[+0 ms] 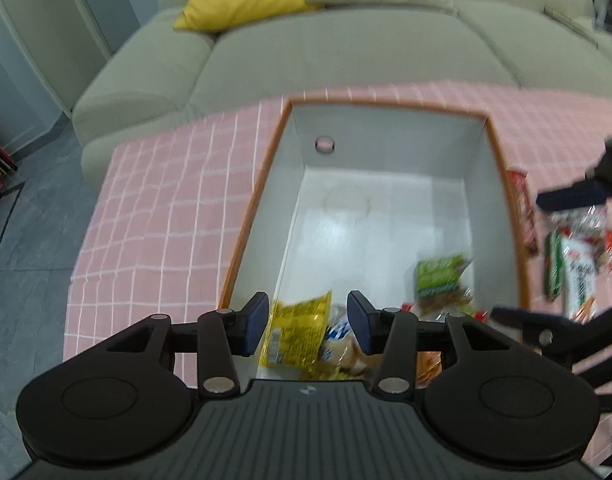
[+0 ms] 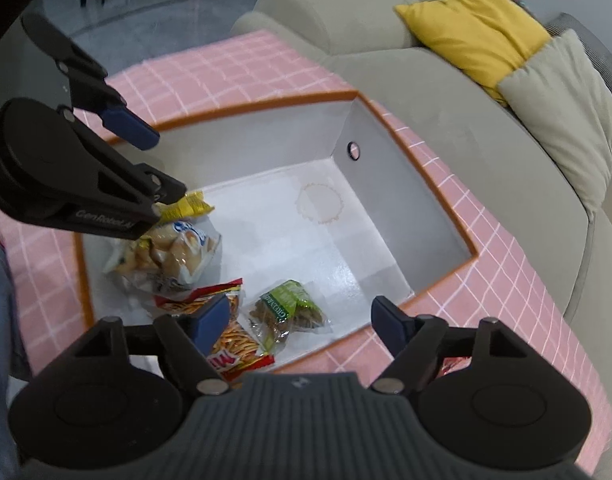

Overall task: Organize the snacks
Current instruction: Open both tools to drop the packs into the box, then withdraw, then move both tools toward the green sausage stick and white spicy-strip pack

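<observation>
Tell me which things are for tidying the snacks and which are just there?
For the job: box, yellow packet, green packet, red stick-snack bag, snacks on the cloth.
Just there: sofa, yellow cushion.

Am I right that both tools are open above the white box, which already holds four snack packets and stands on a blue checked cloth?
Not quite: the cloth is pink checked, not blue, as the right wrist view shows. The rest holds: the left tool and right tool are open above the white box, which holds four snack packets.
</observation>
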Demonstrator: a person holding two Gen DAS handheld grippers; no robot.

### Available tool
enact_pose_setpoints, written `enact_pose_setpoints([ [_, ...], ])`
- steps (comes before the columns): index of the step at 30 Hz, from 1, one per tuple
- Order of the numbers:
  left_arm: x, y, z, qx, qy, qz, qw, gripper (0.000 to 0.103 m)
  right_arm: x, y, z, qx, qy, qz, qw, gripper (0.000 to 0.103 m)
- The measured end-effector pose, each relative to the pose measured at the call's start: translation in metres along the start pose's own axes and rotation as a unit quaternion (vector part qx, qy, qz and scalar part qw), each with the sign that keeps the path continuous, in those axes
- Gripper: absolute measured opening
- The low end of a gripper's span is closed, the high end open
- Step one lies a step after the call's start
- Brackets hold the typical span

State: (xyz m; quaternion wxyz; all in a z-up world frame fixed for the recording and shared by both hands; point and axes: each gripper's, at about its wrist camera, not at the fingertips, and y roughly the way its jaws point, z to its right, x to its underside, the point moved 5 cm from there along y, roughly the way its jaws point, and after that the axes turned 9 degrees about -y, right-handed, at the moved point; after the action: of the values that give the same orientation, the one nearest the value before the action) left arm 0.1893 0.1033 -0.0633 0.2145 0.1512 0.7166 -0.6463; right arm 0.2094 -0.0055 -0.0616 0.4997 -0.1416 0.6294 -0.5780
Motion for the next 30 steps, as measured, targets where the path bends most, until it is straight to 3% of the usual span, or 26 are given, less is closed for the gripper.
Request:
enact_pose_setpoints([
  [5,-0.004,-0.034,0.012,0.018,-0.018,0.046,0.9986,0.054,0.015,-0.035,0.004,-0.007,0.043,0.042,0.998,0.081],
  [13,0.005,-0.079,0.048,0.073,-0.039,0.107,0.9909,0.054,0.057,-0.081,0.012,0.015,0.134,0.091,0.987,0.090],
  [21,0.025,-0.100,0.083,0.110,-0.066,0.132,0.9829,0.054,0.119,-0.106,0.027,0.081,0.259,0.099,0.958,0.094],
  [30,0.057,-0.087,0.124,0.153,-0.068,0.103,0.9805,0.054,0.190,-0.111,0.032,0.147,0.349,0.082,0.922,0.095],
])
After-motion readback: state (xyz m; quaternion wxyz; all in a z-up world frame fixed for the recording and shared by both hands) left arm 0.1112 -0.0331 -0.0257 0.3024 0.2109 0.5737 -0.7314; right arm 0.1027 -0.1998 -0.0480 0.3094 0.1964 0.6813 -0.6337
